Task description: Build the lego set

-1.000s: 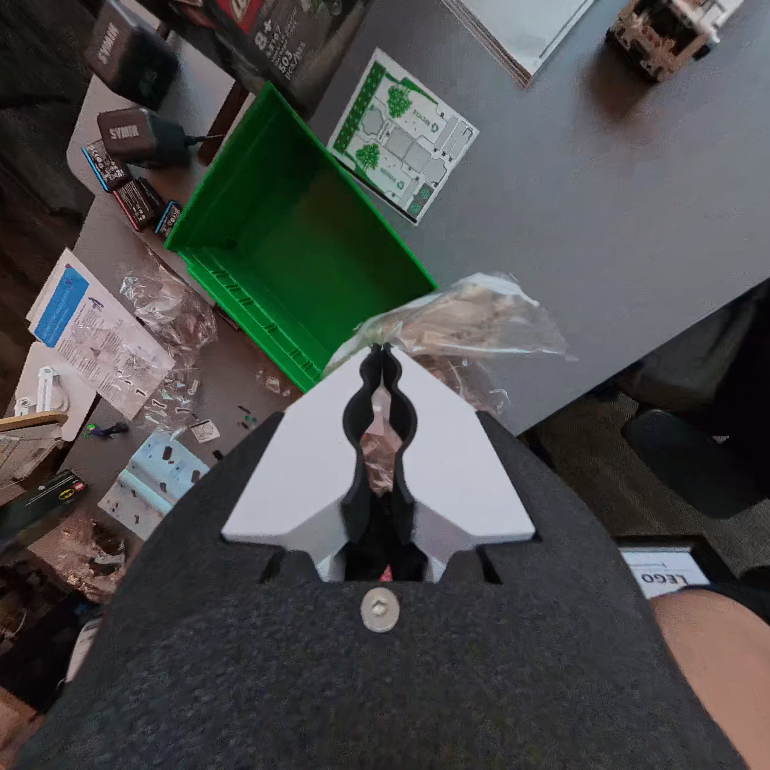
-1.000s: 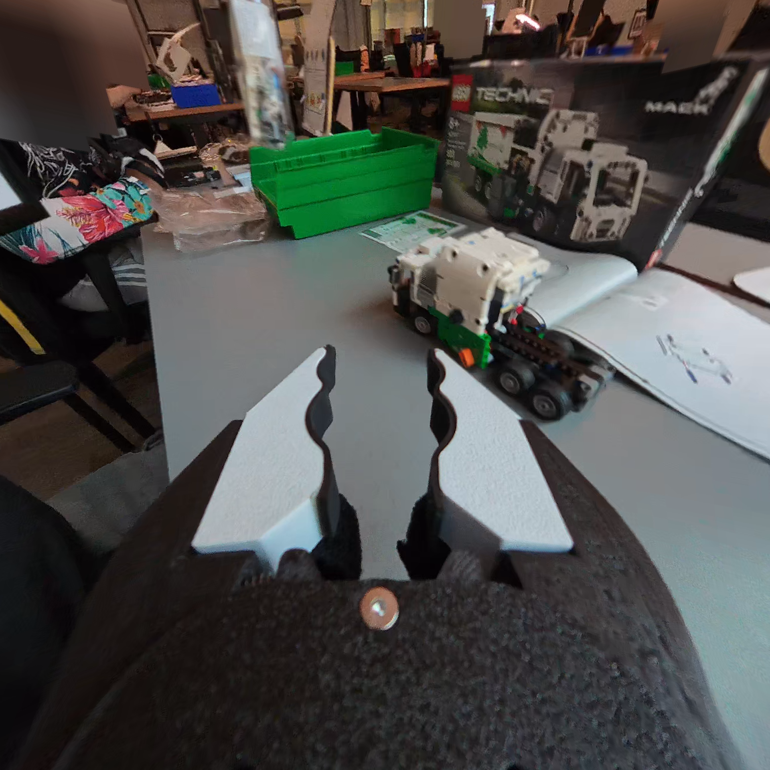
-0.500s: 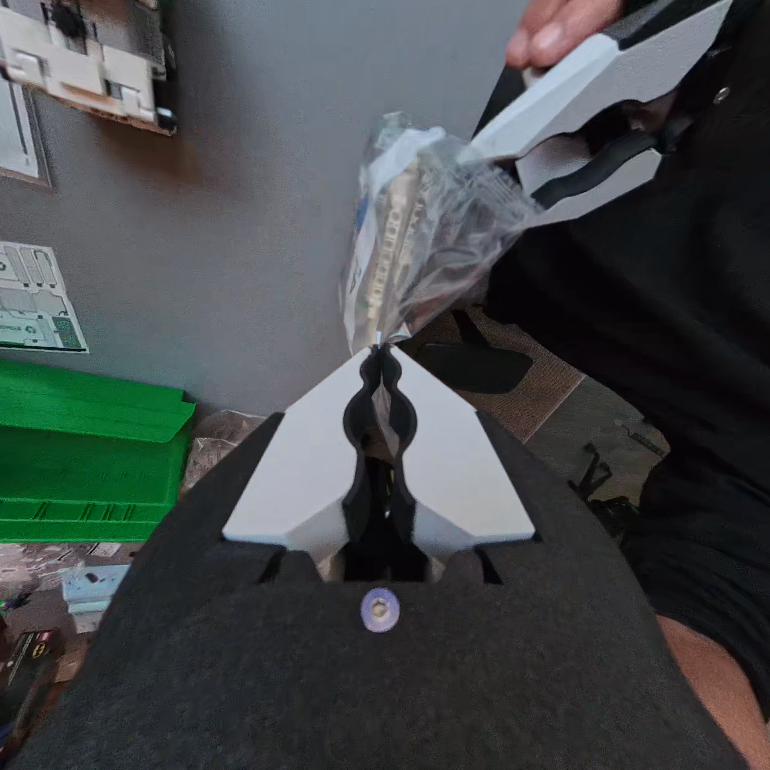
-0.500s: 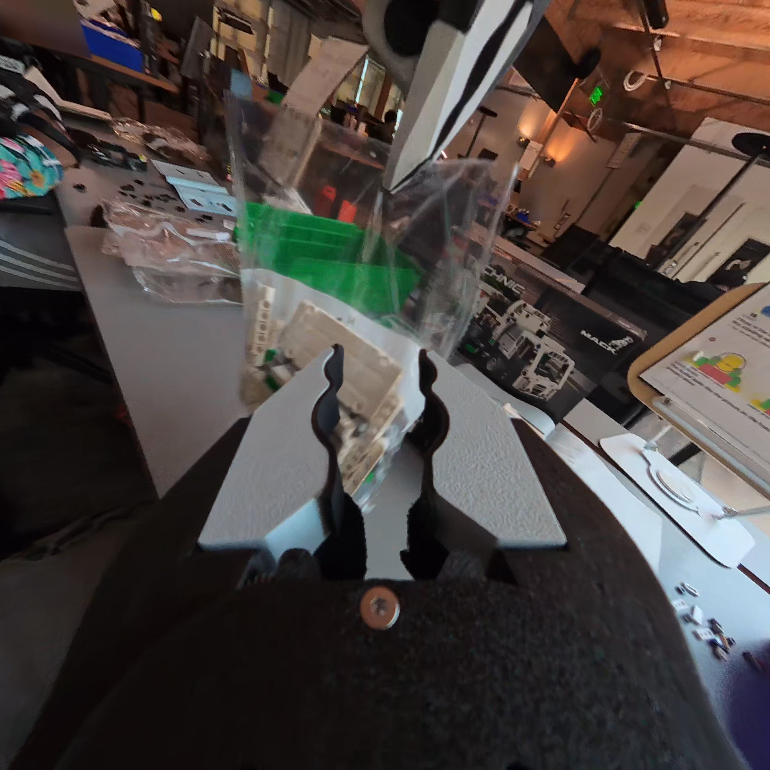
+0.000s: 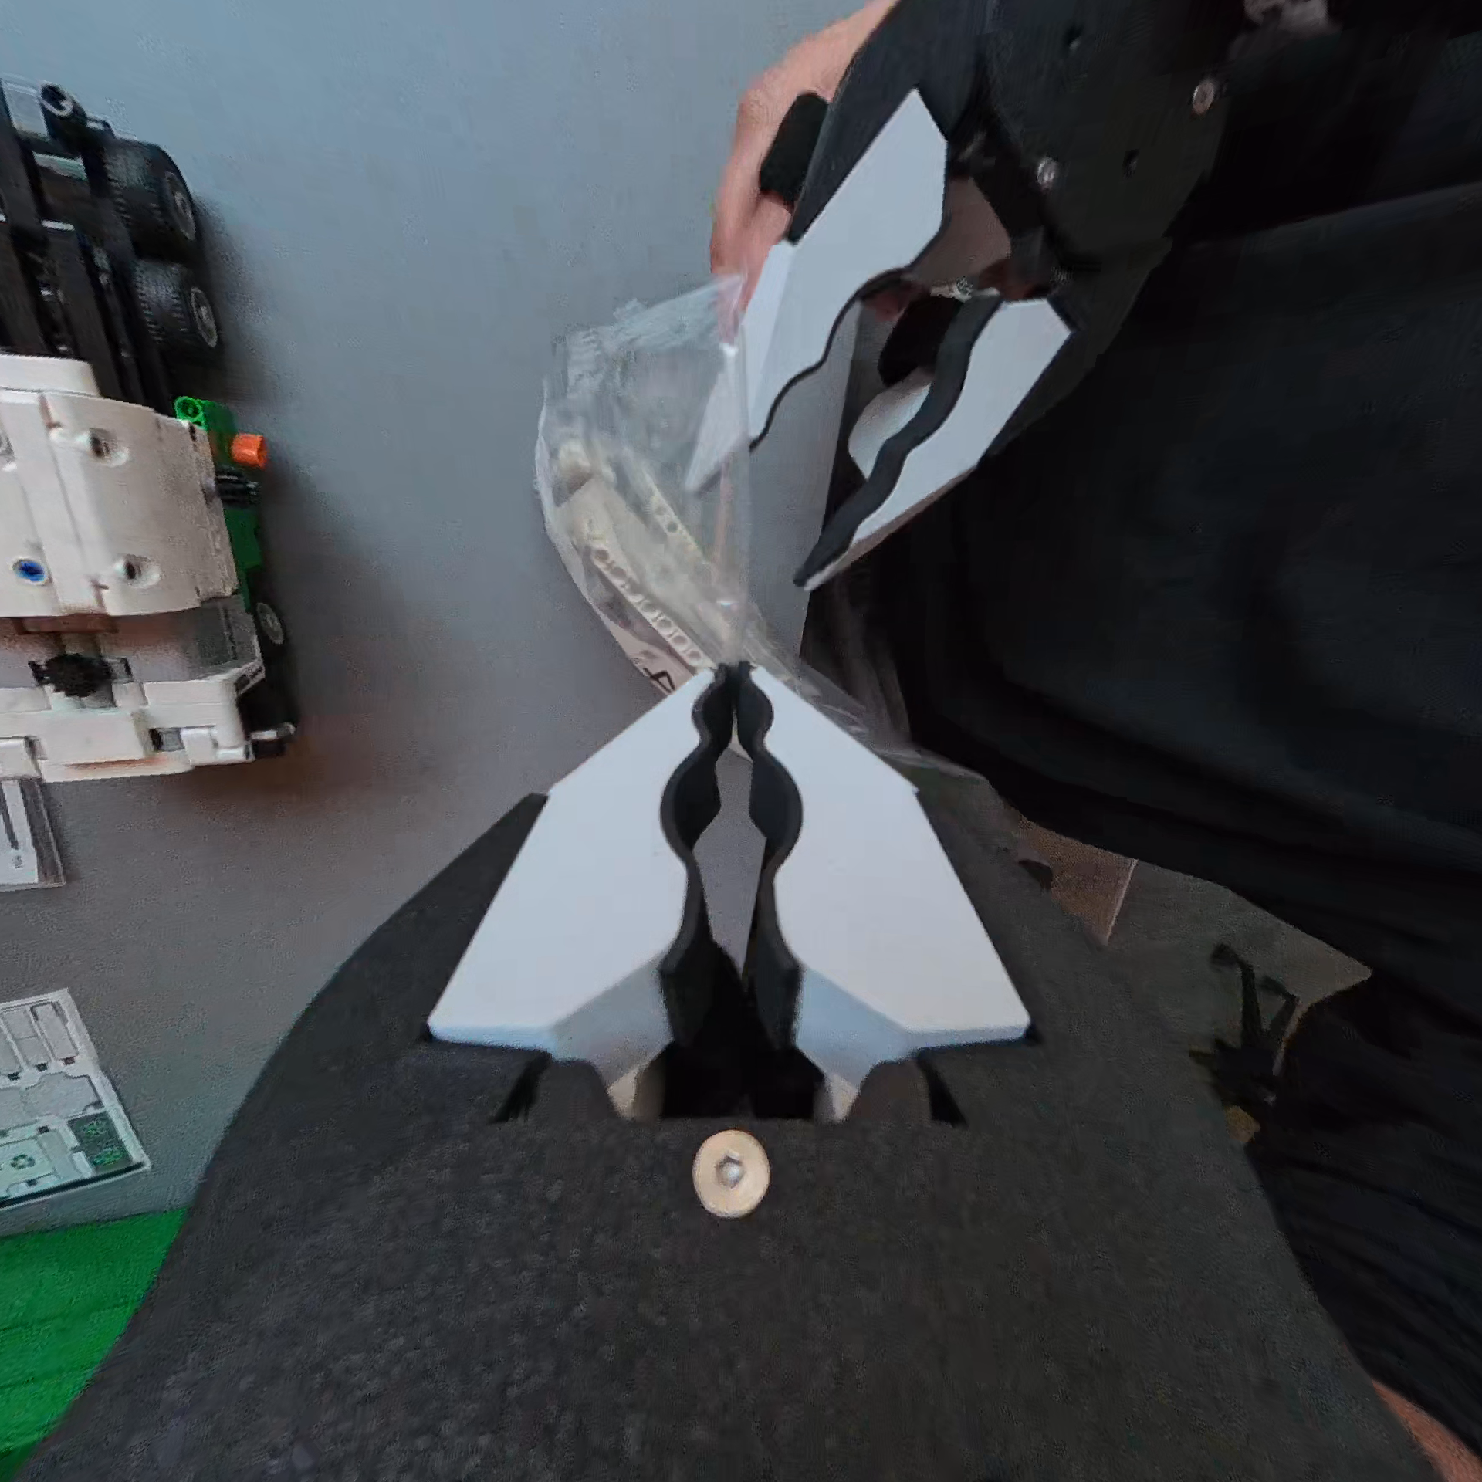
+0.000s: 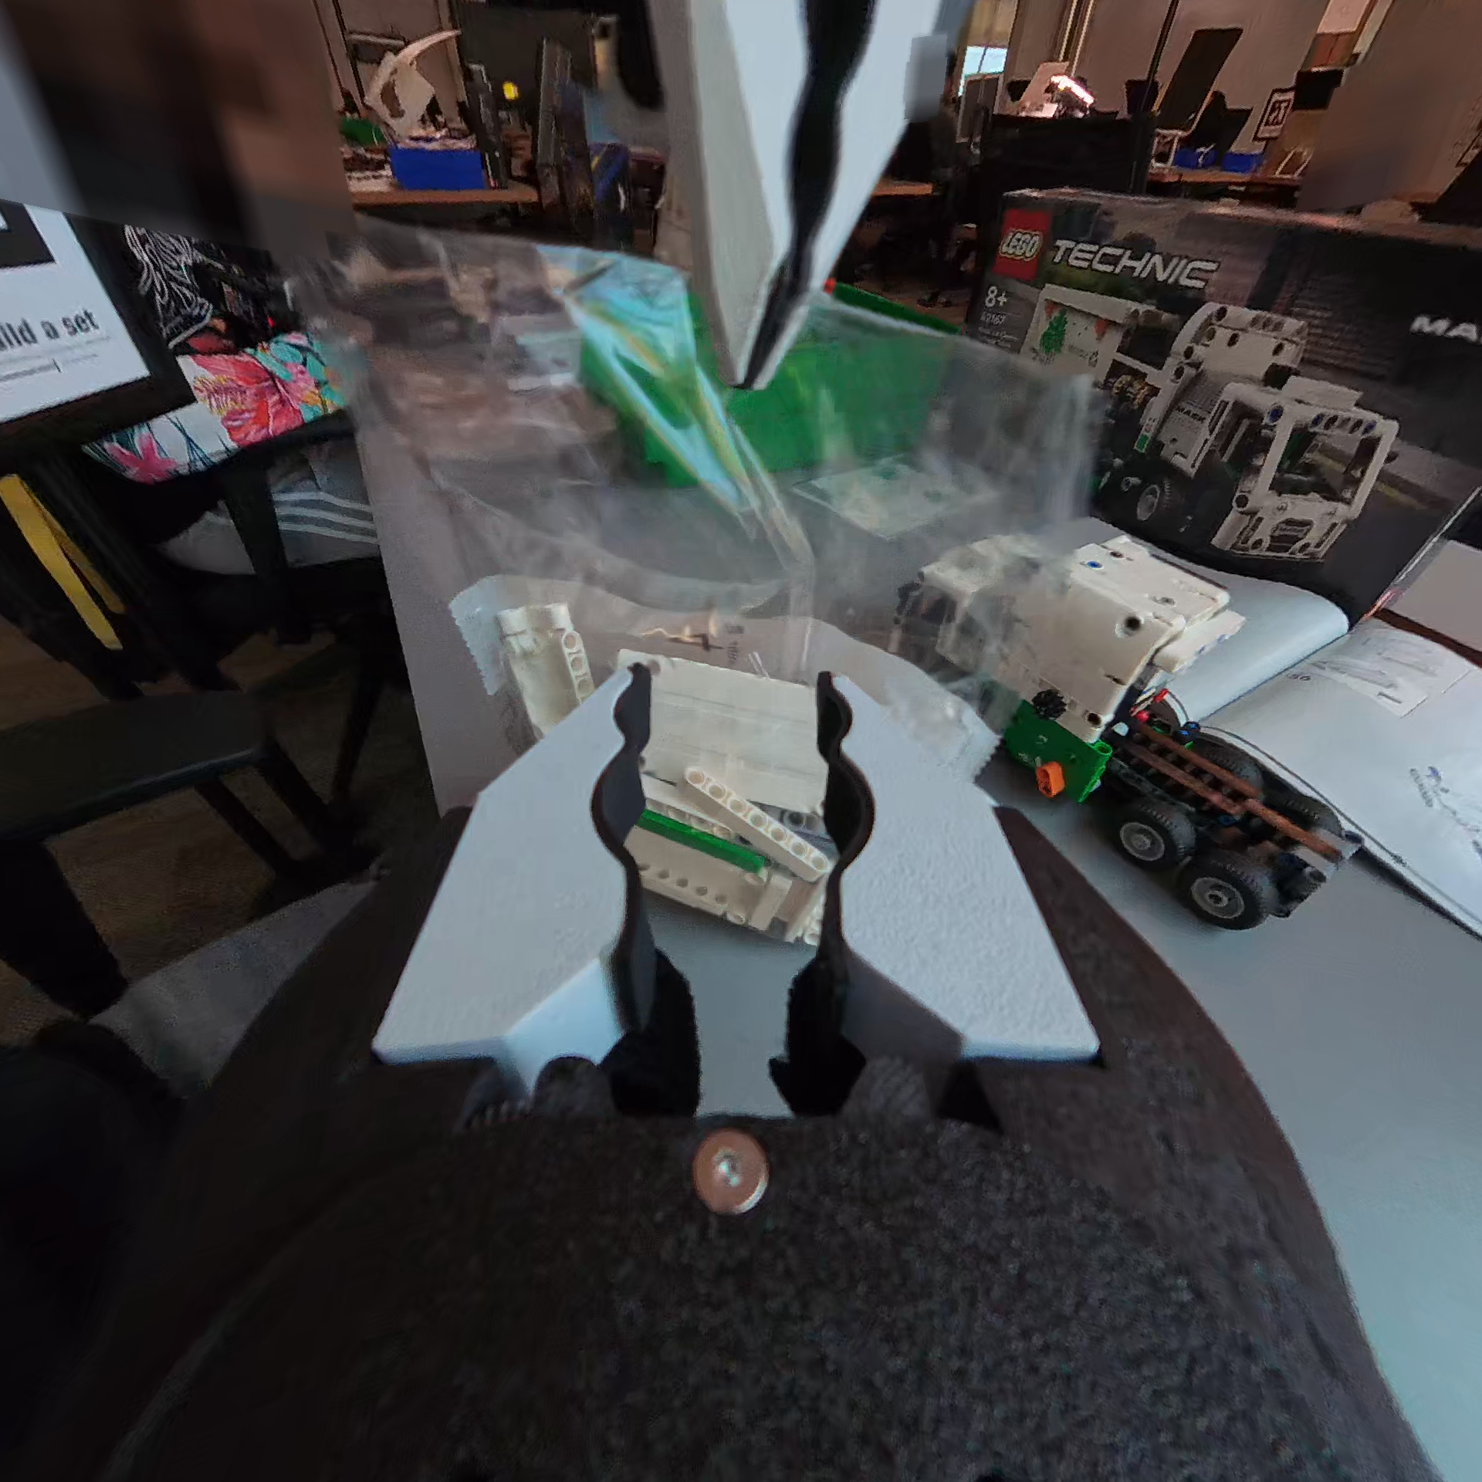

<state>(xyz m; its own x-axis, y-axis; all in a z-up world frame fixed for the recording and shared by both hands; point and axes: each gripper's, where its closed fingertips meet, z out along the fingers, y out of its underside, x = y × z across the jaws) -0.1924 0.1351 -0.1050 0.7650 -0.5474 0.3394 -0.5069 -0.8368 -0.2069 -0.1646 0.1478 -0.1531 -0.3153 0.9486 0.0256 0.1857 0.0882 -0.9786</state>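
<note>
Left gripper (image 5: 731,678) pinches clear bag (image 5: 641,513); right gripper (image 6: 731,690) gapes.

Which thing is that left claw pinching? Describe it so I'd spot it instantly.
Start at the white lego truck on the grey table. Hanging before it is a clear plastic bag, pinched by the left gripper. Unlike anything nearby, it is see-through, with loose white beams inside.

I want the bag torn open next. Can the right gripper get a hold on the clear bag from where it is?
Probably yes. The right gripper is open, and the clear bag, pinched at its top by the left gripper, hangs right in front of its fingertips. Nothing stands between them; it only needs to close on the film.
</note>
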